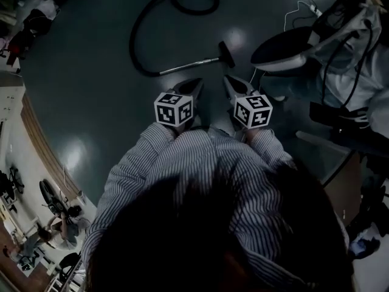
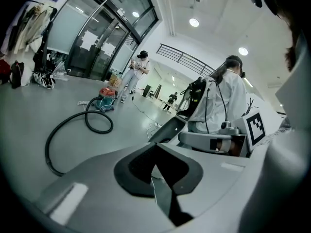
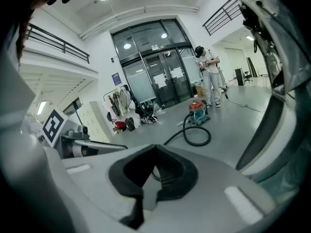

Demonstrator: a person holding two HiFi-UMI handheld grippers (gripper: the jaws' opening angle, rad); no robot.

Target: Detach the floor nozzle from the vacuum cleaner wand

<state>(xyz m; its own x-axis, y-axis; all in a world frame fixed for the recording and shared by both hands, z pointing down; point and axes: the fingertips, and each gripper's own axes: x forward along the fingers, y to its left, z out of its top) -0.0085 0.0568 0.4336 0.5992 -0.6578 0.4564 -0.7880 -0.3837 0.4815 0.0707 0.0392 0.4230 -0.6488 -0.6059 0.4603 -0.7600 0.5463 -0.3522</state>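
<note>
1. Head view: the left tongs (image 1: 196,85) and the right tongs (image 1: 230,81) are held side by side in front of a striped shirt (image 1: 200,163), and both point forward and down over the dark floor (image 1: 79,72). Each pair is pressed together and holds nothing. The floor nozzle (image 1: 227,54) lies on the floor just ahead of the right tongs' tip, apart from it. It sits on the end of the wand (image 1: 188,66), which runs off ahead of the left tongs to the black hose (image 1: 141,35) looping farther ahead
2. Left gripper view: the left tongs' jaws meet along one seam, with nothing between them. Ahead and to their left the hose curls across the floor to a red and teal vacuum body (image 2: 104,99), well beyond them. The right tongs are just beside them on the right
3. Right gripper view: the right tongs' jaws are closed against each other and empty. A dark curve in the notch above them is probably a piece of the hose. The hose loop and the vacuum body lie well ahead, before glass doors (image 3: 155,72). The left tongs are just beside them on the left
</note>
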